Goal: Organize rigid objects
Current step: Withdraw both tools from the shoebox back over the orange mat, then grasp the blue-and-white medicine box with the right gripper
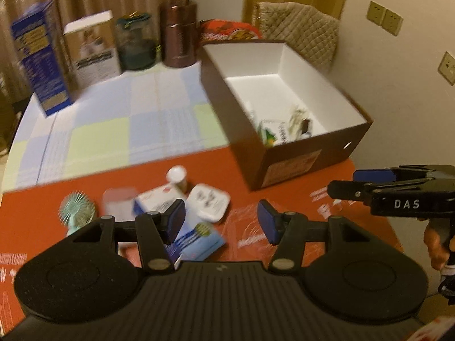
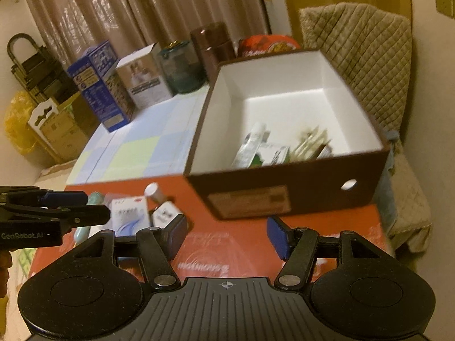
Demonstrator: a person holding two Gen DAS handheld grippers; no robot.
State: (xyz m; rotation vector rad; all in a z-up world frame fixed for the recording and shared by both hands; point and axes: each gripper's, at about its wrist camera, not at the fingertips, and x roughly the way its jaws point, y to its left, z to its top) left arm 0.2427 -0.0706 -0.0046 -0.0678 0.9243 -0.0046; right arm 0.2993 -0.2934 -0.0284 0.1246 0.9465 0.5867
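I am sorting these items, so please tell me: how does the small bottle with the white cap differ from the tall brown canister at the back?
The small bottle is short, with a white cap; the brown canister is much taller and dark brown all over. The bottle stands among the loose items on the red mat, near the grippers; the canister stands in the back row beside the green jar. Both are round and neither is in the box.

Dim warm indoor light, motion blur, fisheye bending at edges
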